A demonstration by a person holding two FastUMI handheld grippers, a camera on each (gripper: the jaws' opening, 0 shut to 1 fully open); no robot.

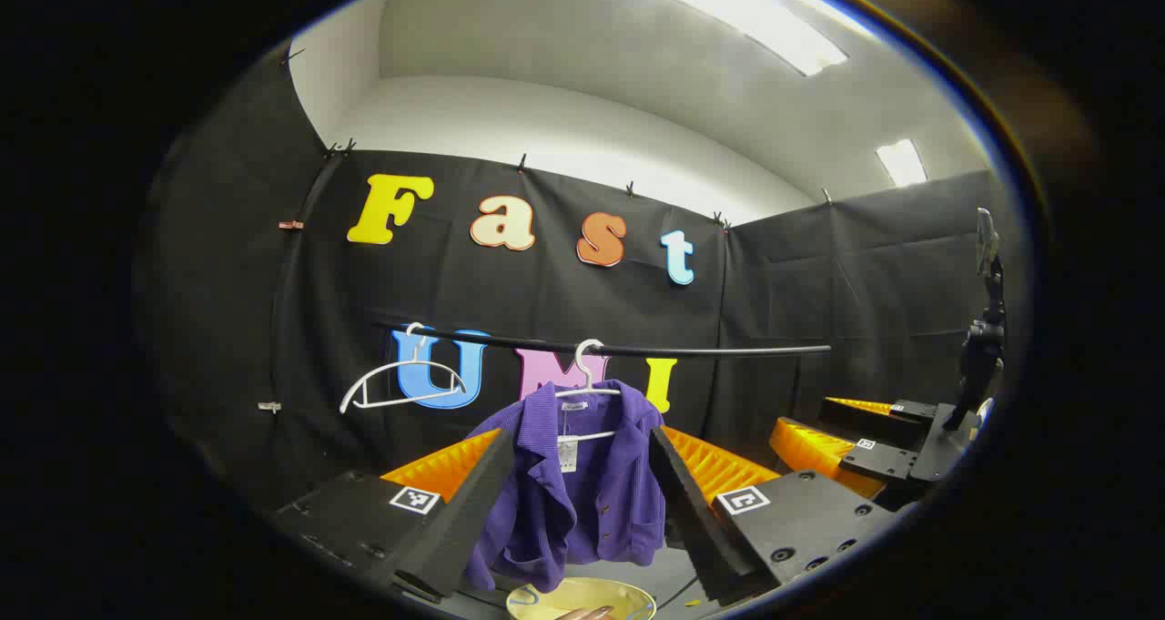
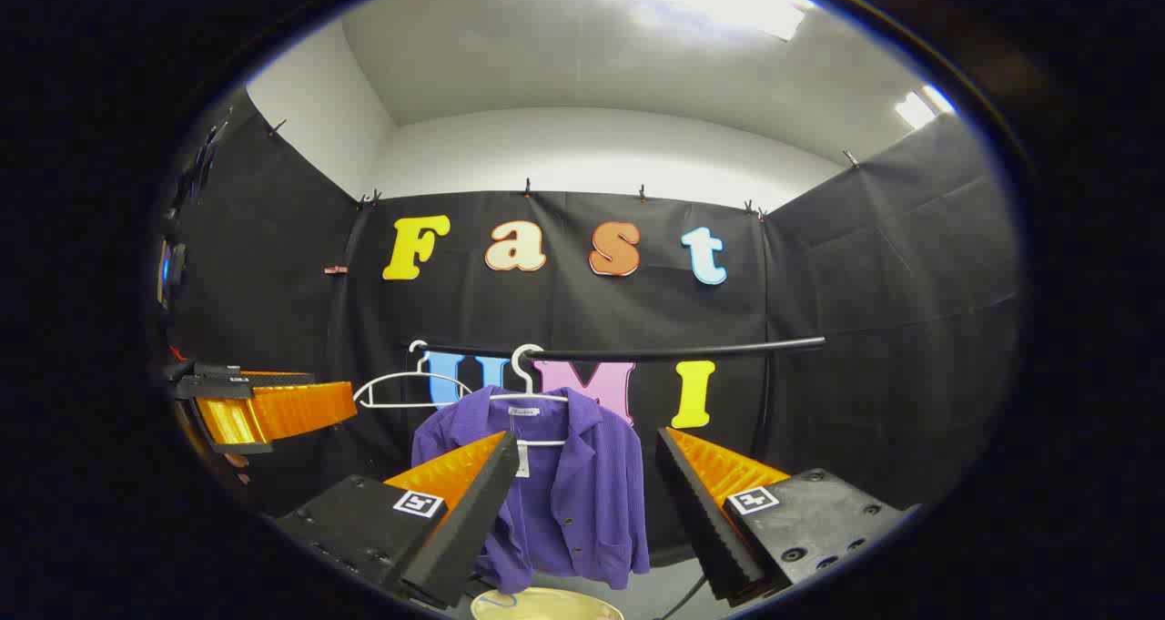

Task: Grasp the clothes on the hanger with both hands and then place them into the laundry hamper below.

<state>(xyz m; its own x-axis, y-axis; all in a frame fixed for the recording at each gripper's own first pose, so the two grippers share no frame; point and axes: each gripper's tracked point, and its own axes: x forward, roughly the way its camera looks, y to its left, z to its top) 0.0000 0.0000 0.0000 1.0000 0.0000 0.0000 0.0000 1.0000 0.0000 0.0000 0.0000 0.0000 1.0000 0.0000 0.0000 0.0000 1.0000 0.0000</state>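
Observation:
A purple button-up jacket [image 1: 582, 492] hangs on a white hanger [image 1: 590, 383] from a black rail [image 1: 710, 350]; a tag dangles at its collar. In the left gripper view my left gripper [image 1: 580, 433] is open, short of the jacket, which appears between its fingers. My right gripper [image 1: 846, 438] is off to the right at about the same height. In the right gripper view my right gripper [image 2: 586, 436] is open too, facing the jacket [image 2: 573, 502] without touching it, and the left gripper [image 2: 264, 411] is at the left. The yellow hamper rim [image 1: 582, 594] [image 2: 546, 602] lies below the jacket.
An empty white hanger [image 1: 400, 385] [image 2: 410, 388] hangs on the rail [image 2: 637, 351] left of the jacket. A camera on a dark stand [image 1: 983, 347] stands at the right wall. Black cloth walls close the booth behind and at both sides.

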